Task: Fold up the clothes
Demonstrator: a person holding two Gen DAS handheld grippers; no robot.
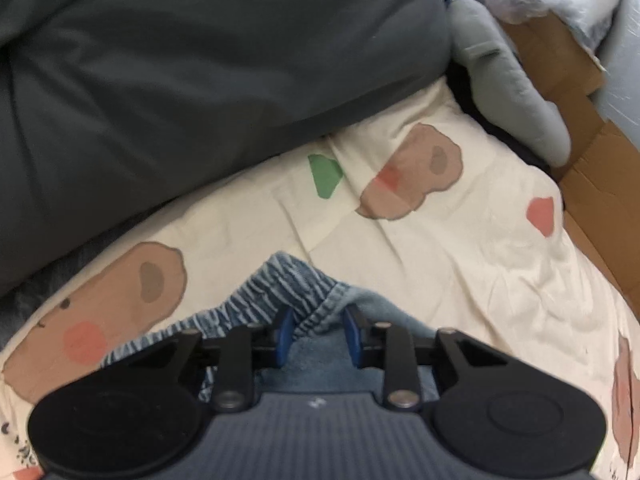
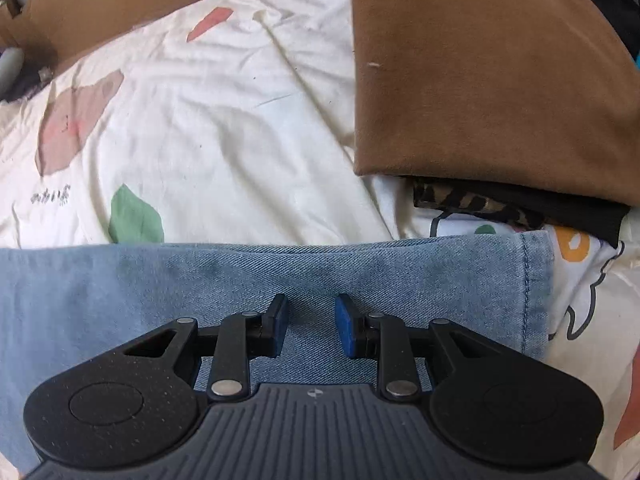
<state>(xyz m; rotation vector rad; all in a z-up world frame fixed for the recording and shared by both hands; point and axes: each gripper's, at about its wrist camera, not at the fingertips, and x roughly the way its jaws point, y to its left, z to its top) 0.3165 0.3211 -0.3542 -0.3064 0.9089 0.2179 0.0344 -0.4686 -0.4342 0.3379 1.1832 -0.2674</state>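
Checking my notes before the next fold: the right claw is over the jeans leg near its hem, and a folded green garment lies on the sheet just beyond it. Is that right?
Not quite. The folded garment beyond the jeans leg is brown, not green; the right wrist view shows it. The rest holds: the right claw is over the denim near the hem, and the garment lies on the sheet.

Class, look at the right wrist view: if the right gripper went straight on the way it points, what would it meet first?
Most likely the light blue denim garment: the right gripper points steeply down at it, jaws apart with nothing visibly between them. How near the fingertips are, the picture does not show.
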